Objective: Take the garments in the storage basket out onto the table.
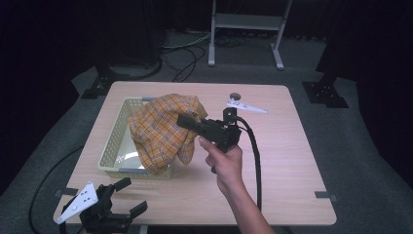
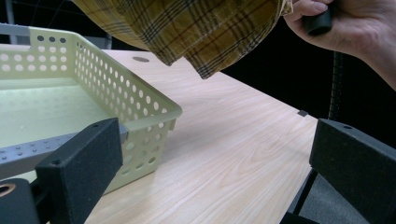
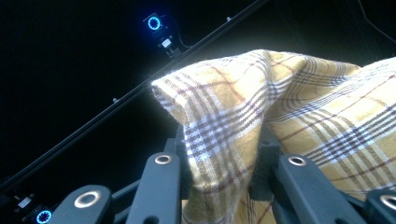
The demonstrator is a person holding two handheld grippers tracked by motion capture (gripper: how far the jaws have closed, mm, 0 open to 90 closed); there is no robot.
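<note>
dark room, wood table (image 1: pixel 287 161) | right gripper (image 1: pixel 184 121) clamped on plaid cloth (image 1: pixel 160 131) - lifted over basket (image 1: pixel 111 146) | left gripper (image 1: pixel 127 195) jaws apart, idle at table edge | cloth out - not yet set down

From up high we look down the whole table (image 1: pixel 272 161), while both gripper views sit close, sharing the plaid cloth (image 2: pixel 196 28).

The plaid cloth (image 1: pixel 163 131) is hiding the right tongs' (image 1: pixel 184 120) tips and the basket's (image 1: pixel 114 141) right wall. The bottom edge is cropping the left tongs (image 1: pixel 127 196).
</note>
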